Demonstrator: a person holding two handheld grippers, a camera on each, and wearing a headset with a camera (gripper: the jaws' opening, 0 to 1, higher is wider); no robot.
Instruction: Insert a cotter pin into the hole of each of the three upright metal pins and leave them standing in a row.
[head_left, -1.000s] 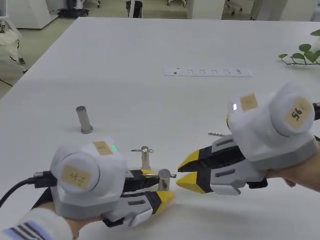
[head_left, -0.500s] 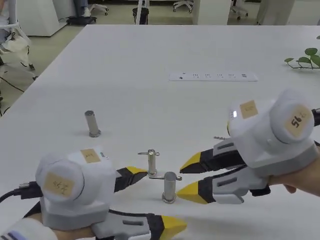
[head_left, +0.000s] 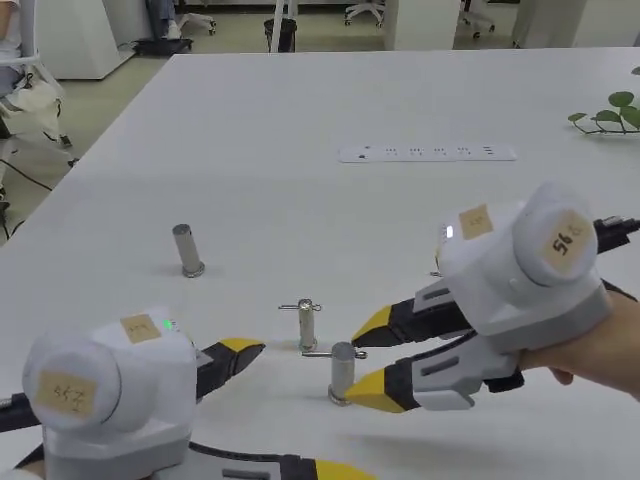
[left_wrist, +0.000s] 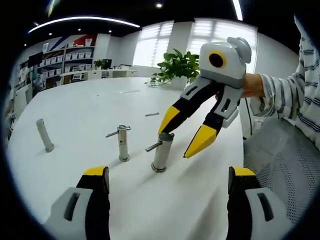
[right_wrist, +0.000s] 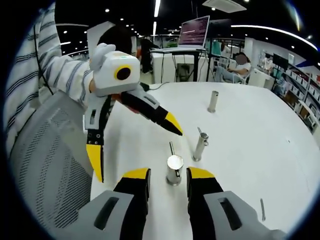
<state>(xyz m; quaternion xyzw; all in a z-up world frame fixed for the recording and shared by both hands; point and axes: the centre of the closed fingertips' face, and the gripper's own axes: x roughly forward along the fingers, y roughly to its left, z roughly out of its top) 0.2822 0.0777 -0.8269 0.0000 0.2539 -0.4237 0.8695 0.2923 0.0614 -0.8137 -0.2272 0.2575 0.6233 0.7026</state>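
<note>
Three upright metal pins stand on the white table (head_left: 300, 150). The far-left pin (head_left: 187, 250) (left_wrist: 45, 136) (right_wrist: 213, 101) is bare. A cotter pin sticks through the middle pin (head_left: 306, 325) (left_wrist: 122, 142) (right_wrist: 200, 145), and another through the near pin (head_left: 342, 370) (left_wrist: 161, 152) (right_wrist: 174, 170). My right gripper (head_left: 368, 360) (left_wrist: 178, 141) (right_wrist: 167, 176) is open, its yellow tips either side of the near pin without touching it. My left gripper (head_left: 290, 408) (left_wrist: 168, 172) (right_wrist: 138, 154) is open wide, drawn back from the pins and holding nothing.
A loose cotter pin (left_wrist: 152, 114) (right_wrist: 262, 209) lies on the table beyond the right gripper. A white power strip (head_left: 427, 153) sits mid-table and a potted plant (head_left: 610, 110) at the far right. Chairs and desks stand beyond the table.
My left gripper opened off the near pin and drew back toward me. The right gripper stayed open and settled around that pin. The headset camera shifted.
</note>
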